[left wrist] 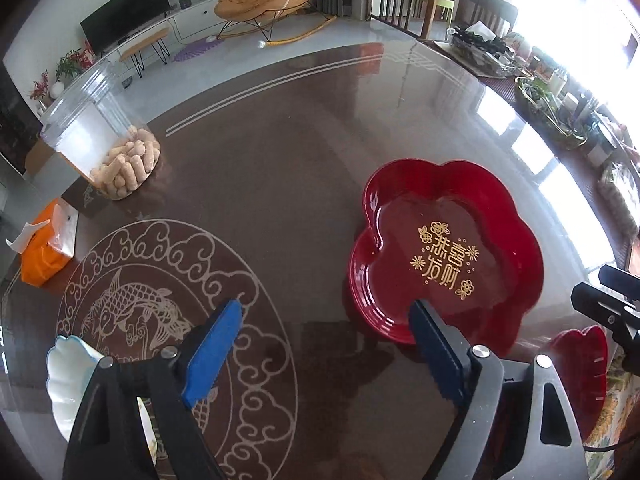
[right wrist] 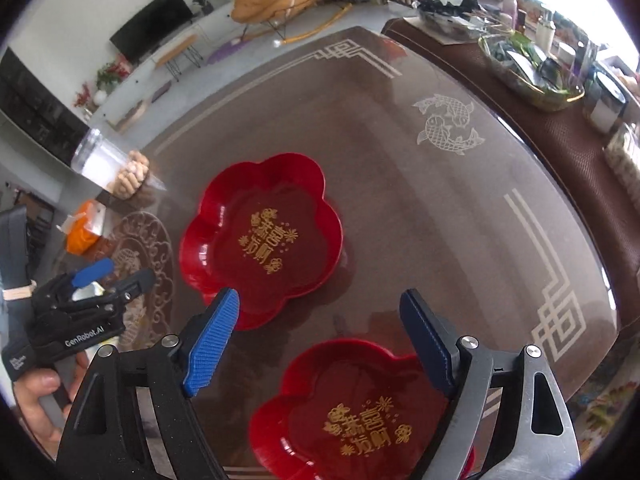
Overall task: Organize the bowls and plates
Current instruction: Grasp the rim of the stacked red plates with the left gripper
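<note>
Two red flower-shaped plates with gold characters lie on the brown glass table. The far red plate point(right wrist: 262, 236) also shows in the left wrist view point(left wrist: 446, 252). The near red plate point(right wrist: 356, 412) lies under my right gripper point(right wrist: 324, 312), which is open and empty above its far rim; in the left wrist view only its edge point(left wrist: 580, 364) shows. My left gripper point(left wrist: 326, 316) is open and empty, with its right fingertip by the far plate's near rim. A white scalloped dish point(left wrist: 68, 380) sits at the lower left, partly hidden by the gripper.
A clear jar of snack sticks point(left wrist: 116, 156) and an orange tissue pack point(left wrist: 46, 244) stand at the table's left. A cluttered side table point(right wrist: 540, 68) with baskets and bottles runs along the right. The left gripper point(right wrist: 92, 292) shows in the right view, the right one point(left wrist: 608, 304) in the left view.
</note>
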The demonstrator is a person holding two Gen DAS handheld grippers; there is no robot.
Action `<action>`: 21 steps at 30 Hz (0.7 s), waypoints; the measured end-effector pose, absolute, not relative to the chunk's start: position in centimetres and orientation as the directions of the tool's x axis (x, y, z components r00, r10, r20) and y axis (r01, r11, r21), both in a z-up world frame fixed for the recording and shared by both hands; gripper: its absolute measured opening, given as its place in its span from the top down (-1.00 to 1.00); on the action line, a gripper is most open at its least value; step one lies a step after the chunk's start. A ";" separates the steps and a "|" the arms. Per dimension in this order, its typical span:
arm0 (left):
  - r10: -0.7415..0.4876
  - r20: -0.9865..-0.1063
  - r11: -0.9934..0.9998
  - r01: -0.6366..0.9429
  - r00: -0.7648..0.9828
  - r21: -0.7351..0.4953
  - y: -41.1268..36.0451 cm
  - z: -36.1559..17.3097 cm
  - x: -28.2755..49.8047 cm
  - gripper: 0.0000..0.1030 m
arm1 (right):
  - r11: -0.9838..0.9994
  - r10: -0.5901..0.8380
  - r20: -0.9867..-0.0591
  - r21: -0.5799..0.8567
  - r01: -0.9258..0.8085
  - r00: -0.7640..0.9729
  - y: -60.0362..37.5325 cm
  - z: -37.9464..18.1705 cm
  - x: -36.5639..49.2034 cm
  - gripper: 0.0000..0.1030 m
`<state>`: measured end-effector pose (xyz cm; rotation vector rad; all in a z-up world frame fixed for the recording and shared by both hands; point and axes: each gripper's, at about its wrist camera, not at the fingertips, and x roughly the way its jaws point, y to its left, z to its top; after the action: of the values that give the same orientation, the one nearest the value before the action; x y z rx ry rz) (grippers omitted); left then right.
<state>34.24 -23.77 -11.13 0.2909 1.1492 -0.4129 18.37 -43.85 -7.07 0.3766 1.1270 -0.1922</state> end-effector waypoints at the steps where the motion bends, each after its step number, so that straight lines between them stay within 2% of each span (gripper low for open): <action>1: -0.161 -0.926 0.890 0.456 0.342 0.014 -24.1 -11.7 34.8 -0.60 | 0.922 0.035 -0.913 0.186 0.339 0.406 -43.8 -7.8 19.1 -0.64; 8: -0.151 -0.949 0.927 0.374 0.278 -0.038 -24.3 -15.3 37.8 -0.40 | 0.917 0.047 -0.931 0.185 0.355 0.363 -44.6 -9.9 23.2 -0.60; 13: -0.195 -0.955 0.912 0.398 0.223 -0.093 -25.0 -16.9 38.1 0.26 | 0.919 0.045 -0.947 0.164 0.359 0.317 -44.7 -12.1 24.7 -0.59; 14: -0.216 -0.952 0.909 0.401 0.218 -0.114 -25.2 -16.9 38.0 0.35 | 0.920 0.045 -0.950 0.160 0.357 0.310 -44.6 -12.4 24.8 -0.43; 15: -0.219 -0.951 0.908 0.403 0.217 -0.117 -25.3 -16.8 37.8 0.66 | 0.922 0.050 -0.951 0.161 0.353 0.304 -44.6 -12.7 24.8 0.22; 16: -0.218 -0.949 0.908 0.405 0.229 -0.111 -25.5 -16.6 37.6 0.77 | 0.921 0.050 -0.955 0.157 0.356 0.292 -44.6 -13.0 24.7 0.60; 17: -0.211 -0.945 0.909 0.406 0.248 -0.097 -25.6 -16.3 37.4 0.77 | 0.916 0.058 -0.954 0.168 0.364 0.295 -44.5 -13.1 24.6 0.77; 21: -0.245 -0.924 0.899 0.427 0.292 -0.103 -25.4 -14.0 36.2 0.79 | 0.912 0.058 -0.940 0.187 0.365 0.337 -44.6 -11.9 23.5 0.79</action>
<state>36.23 -25.39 -14.05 0.1752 1.1938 -0.4503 23.55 -44.55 -11.87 0.4003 1.2192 -0.2076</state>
